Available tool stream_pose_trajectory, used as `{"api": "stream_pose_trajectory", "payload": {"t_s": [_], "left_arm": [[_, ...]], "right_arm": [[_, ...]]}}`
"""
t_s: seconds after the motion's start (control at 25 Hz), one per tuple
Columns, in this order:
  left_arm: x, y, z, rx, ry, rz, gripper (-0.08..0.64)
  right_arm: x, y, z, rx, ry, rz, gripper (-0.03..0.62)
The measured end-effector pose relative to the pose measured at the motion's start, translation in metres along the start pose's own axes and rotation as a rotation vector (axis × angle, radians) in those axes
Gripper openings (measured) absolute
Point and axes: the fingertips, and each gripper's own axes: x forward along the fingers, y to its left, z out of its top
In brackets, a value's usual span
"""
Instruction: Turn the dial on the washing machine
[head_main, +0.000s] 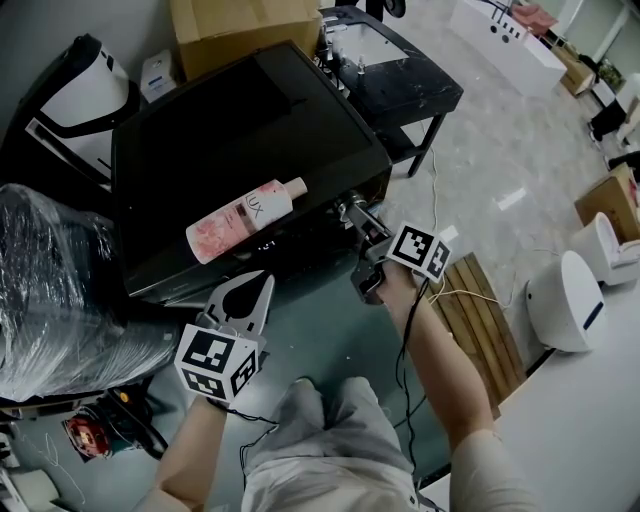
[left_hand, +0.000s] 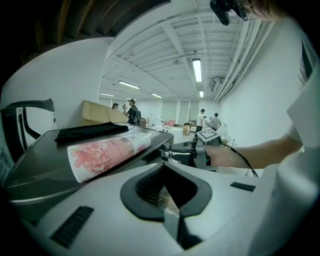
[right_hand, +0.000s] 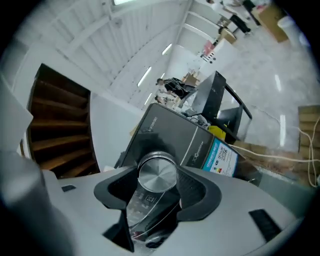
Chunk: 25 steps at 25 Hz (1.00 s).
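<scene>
In the head view, a black box-shaped washing machine (head_main: 250, 140) is being seen from above, with a pink flower-printed plastic bottle (head_main: 245, 220) being carried flat on its lid. The round silver metal dial (head_main: 344, 210) is being shown at the machine's front right corner, where it is being clamped by the right gripper (head_main: 355, 222). The left gripper (head_main: 266, 280) is being held just in front of the machine's front edge, with its jaws together and empty.

In the left gripper view, the left gripper (left_hand: 164, 167) is being held with its jaws together on nothing, just below the level of the machine's lid (left_hand: 40, 162). The bottle (left_hand: 105, 152) is being shown lying on that lid, and the right gripper (left_hand: 171, 152) at the machine's front corner.

In the right gripper view, the dial (right_hand: 157, 175) is being gripped between the two pads of the right gripper (right_hand: 157, 172), against the machine's black front (right_hand: 170, 132).
</scene>
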Motion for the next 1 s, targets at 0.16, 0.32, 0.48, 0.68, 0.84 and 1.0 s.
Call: {"api": "stream_pose_trajectory", "payload": {"t_s": [0.16, 0.32, 0.48, 0.68, 0.84, 1.0], "left_arm": [[-0.001, -0.004, 0.004, -0.006, 0.015, -0.005, 0.018], [-0.011, -0.005, 0.017, -0.003, 0.016, -0.003, 0.018], [-0.030, 0.002, 0.033, -0.013, 0.006, 0.016, 0.018], [-0.054, -0.003, 0.051, -0.024, -0.001, 0.028, 0.018], [-0.066, -0.004, 0.052, -0.025, 0.009, 0.031, 0.018], [-0.069, 0.000, 0.044, -0.034, 0.014, 0.040, 0.018]], "right_arm": [[-0.001, 0.004, -0.002, 0.092, -0.002, 0.032, 0.262], [-0.013, 0.021, -0.002, 0.152, 0.008, 0.050, 0.268], [-0.036, 0.034, -0.002, 0.192, 0.006, 0.046, 0.267], [-0.059, 0.036, 0.004, 0.203, -0.008, 0.009, 0.267], [-0.056, 0.032, 0.003, 0.202, -0.002, -0.017, 0.267], [-0.041, 0.021, 0.003, 0.211, -0.003, -0.018, 0.267]]}}
